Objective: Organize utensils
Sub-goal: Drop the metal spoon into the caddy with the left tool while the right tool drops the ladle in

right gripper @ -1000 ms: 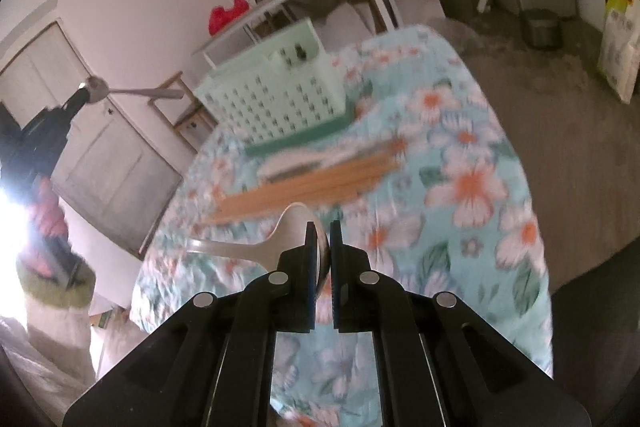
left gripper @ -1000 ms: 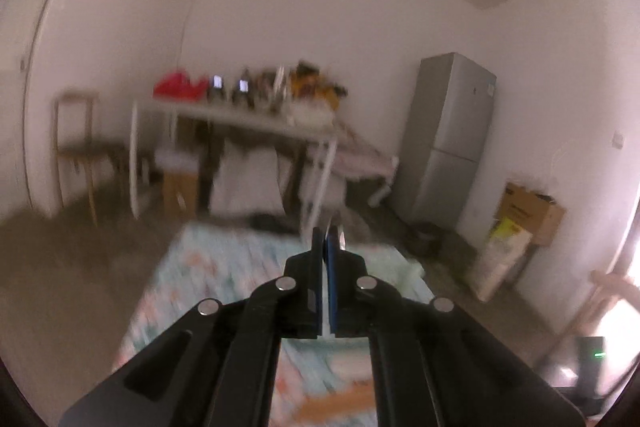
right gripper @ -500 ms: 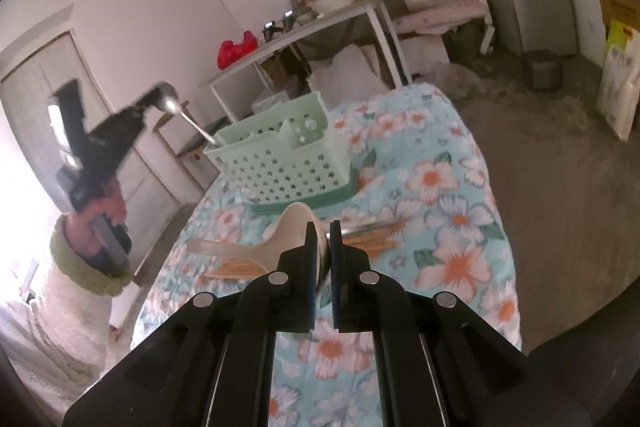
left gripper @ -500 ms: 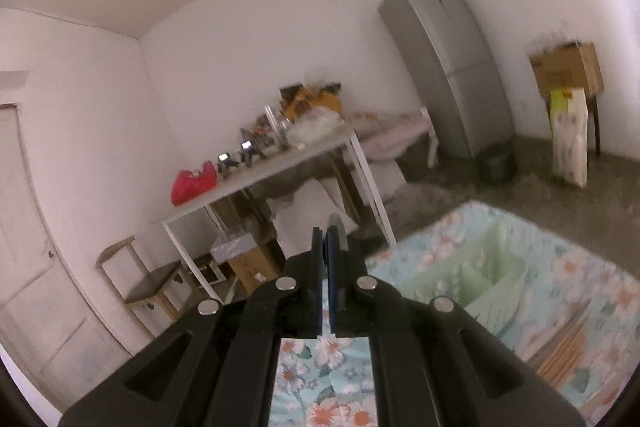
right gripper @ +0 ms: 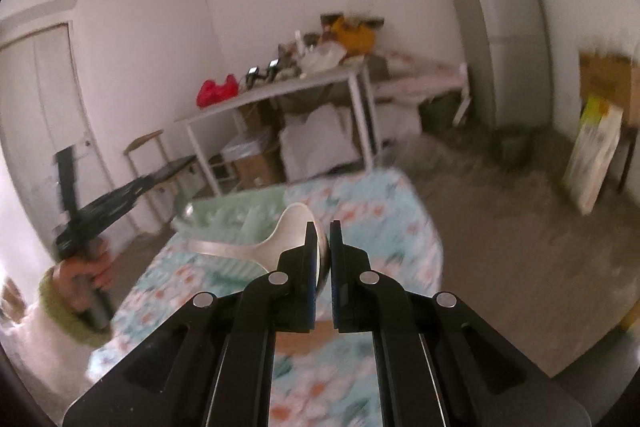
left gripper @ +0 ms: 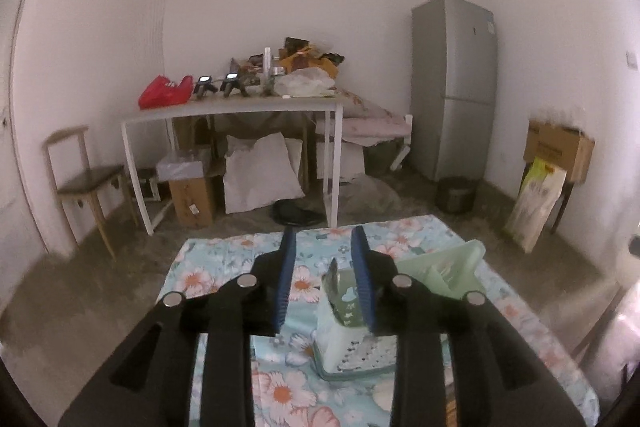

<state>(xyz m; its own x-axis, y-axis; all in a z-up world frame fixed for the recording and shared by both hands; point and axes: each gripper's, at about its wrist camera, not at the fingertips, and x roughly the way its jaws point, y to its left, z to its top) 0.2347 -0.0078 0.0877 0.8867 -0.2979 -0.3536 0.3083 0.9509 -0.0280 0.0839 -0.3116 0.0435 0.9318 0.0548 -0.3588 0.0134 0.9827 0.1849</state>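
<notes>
Lower left of frame: bare floral cloth (left gripper: pixel 224 267), open for passage. Lower right: green basket (left gripper: pixel 404 303) blocking, just beside the right finger (left gripper: pixel 362 267).

Right gripper (right gripper: pixel 323 239) clamping spoon (right gripper: pixel 294 229), blurred, seemingly green basket (right gripper: pixel 236 217) beyond, floral cloth (right gripper: pixel 384 223)

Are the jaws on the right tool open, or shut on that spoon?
Shut on it: the right gripper pinches the spoon by its bowl, the handle sticking out sideways above the flowered table.

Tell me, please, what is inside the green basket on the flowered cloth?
In the green basket I can see upright dividers and one metal utensil standing up. The left gripper's fingers cover part of the basket, so the rest inside stays unseen.
</notes>
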